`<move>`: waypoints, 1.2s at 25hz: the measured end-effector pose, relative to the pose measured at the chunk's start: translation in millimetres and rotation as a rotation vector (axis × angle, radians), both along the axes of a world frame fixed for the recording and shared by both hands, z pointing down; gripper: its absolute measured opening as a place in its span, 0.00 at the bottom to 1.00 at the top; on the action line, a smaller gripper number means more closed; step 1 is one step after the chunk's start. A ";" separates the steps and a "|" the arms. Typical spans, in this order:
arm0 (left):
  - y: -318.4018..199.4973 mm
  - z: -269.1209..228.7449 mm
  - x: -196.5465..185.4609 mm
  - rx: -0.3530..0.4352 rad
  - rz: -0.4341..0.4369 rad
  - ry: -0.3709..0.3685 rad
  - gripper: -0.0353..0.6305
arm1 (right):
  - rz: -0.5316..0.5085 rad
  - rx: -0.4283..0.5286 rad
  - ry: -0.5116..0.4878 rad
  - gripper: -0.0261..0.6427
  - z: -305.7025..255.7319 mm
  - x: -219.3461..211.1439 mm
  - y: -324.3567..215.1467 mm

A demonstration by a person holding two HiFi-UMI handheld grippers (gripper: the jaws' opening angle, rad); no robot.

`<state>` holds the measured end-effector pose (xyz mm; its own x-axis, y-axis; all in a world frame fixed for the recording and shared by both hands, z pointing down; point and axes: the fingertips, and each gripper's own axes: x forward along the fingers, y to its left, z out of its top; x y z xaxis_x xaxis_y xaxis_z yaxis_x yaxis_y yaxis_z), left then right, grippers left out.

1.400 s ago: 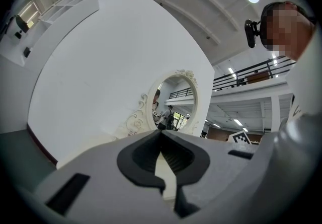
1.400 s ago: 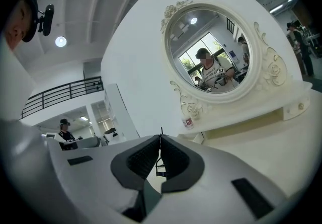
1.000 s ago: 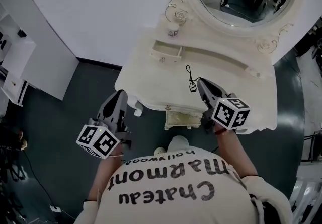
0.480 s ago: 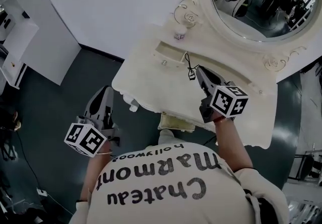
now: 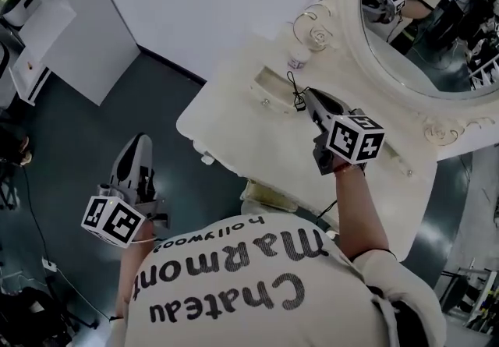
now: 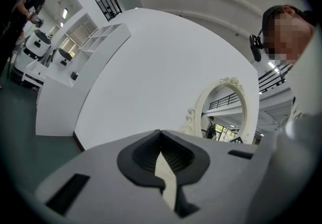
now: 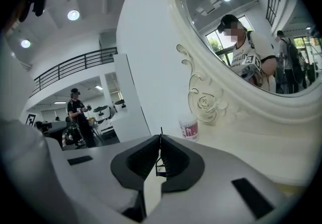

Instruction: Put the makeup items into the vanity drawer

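**Thin black tool pinched above the vanity**

Thin black makeup tool (image 7: 160, 167) standing upright along the seam of the right tongs (image 7: 160, 140), slim tip poking past them toward the mirror (image 5: 437, 26). Clamped tight there, above the cream tabletop (image 5: 234, 119), near a small jar (image 5: 297, 57). White wall behind, dark floor (image 5: 78, 143) below. Left tongs (image 6: 161, 135) pressed together, empty, out over the floor beside the tabletop.
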<state>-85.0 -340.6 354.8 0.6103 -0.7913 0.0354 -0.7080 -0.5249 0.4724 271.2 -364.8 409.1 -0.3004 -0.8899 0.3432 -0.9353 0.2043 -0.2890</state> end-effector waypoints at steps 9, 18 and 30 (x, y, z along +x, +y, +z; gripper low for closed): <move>3.1 1.5 -27.7 -0.016 -0.113 -0.013 0.06 | -0.034 -0.019 0.005 0.09 15.6 0.3 -41.6; 8.8 6.5 -46.0 -0.034 -0.192 -0.015 0.06 | -0.093 -0.076 0.051 0.09 44.8 -7.8 -62.7; 2.2 14.5 -56.5 -0.055 -0.225 -0.024 0.06 | -0.176 -0.154 0.101 0.09 72.8 -24.2 -77.8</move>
